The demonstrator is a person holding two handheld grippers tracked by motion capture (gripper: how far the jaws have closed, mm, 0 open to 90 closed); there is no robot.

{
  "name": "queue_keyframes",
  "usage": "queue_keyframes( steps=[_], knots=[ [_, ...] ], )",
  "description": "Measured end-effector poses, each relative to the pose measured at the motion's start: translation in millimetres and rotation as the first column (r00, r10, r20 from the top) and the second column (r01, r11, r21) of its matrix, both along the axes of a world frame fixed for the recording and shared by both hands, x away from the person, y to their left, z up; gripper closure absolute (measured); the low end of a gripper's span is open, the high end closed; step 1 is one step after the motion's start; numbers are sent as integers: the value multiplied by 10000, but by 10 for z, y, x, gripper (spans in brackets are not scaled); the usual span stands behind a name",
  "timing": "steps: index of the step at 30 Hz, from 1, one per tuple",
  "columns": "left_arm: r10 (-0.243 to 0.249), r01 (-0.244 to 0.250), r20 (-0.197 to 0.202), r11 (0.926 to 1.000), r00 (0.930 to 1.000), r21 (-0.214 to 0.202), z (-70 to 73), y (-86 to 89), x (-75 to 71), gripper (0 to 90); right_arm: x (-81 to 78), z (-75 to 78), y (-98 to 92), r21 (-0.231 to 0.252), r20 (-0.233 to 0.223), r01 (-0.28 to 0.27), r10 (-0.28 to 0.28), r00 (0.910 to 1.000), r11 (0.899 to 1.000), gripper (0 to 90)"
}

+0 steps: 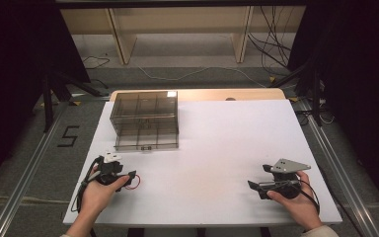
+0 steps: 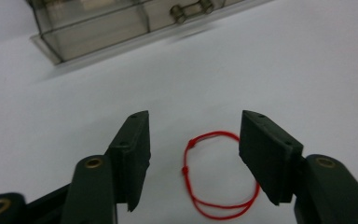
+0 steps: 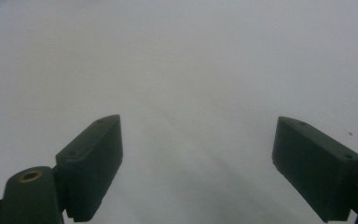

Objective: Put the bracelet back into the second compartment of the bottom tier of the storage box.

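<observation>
A thin red string loop (image 2: 185, 171) with small knots lies flat on the white tabletop (image 1: 227, 143). In the left gripper view my left gripper (image 2: 195, 116) stands over it with a jaw on either side, the right jaw's edge at the loop's right side. The pads do not press on the string. In the high view the left gripper (image 1: 128, 178) is at the near left of the table, with the red loop (image 1: 136, 183) at its tips. My right gripper (image 1: 256, 176) rests at the near right, jaws wide apart over bare table (image 3: 199, 120).
A smoky clear plastic compartment box (image 1: 145, 118) with a latch on its front sits at the table's far left; its front edge (image 2: 102, 23) shows beyond the left jaws. Floor cables and wooden shelf legs lie behind the table.
</observation>
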State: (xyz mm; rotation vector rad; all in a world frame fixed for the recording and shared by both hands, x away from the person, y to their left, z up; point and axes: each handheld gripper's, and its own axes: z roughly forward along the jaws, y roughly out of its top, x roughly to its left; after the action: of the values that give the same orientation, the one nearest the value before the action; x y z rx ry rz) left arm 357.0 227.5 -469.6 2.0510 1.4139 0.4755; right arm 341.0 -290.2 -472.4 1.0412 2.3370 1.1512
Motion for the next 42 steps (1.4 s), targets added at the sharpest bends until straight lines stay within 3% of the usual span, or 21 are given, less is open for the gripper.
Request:
queue_keyframes(
  steps=[4,9,28,34,39,42],
  knots=[
    [127,-128,-268,9999,9996,-32,-45,26,5,494,2,-2,4,-27,-14,-1,1,10000,10000,169],
    [-52,59,-707,9999,9975,97,-118,26,26,542,-3,0,5,-64,-45,3,-3,10000,10000,169],
    [-124,153,-442,9978,9989,652,-129,-38,27,771,4,-11,13,-43,8,-86,86,10000,10000,169],
    [-199,219,-472,9989,9987,421,-135,-36,24,861,3,-12,15,-30,12,-104,104,9999,9999,170],
    [-214,233,-457,9988,9987,424,-131,-40,23,876,3,-12,17,-11,34,-122,122,9999,9999,170],
    [-316,327,-503,9992,9982,212,-122,-59,18,881,5,-10,14,-18,18,-129,129,9999,9999,170]
  ],
)
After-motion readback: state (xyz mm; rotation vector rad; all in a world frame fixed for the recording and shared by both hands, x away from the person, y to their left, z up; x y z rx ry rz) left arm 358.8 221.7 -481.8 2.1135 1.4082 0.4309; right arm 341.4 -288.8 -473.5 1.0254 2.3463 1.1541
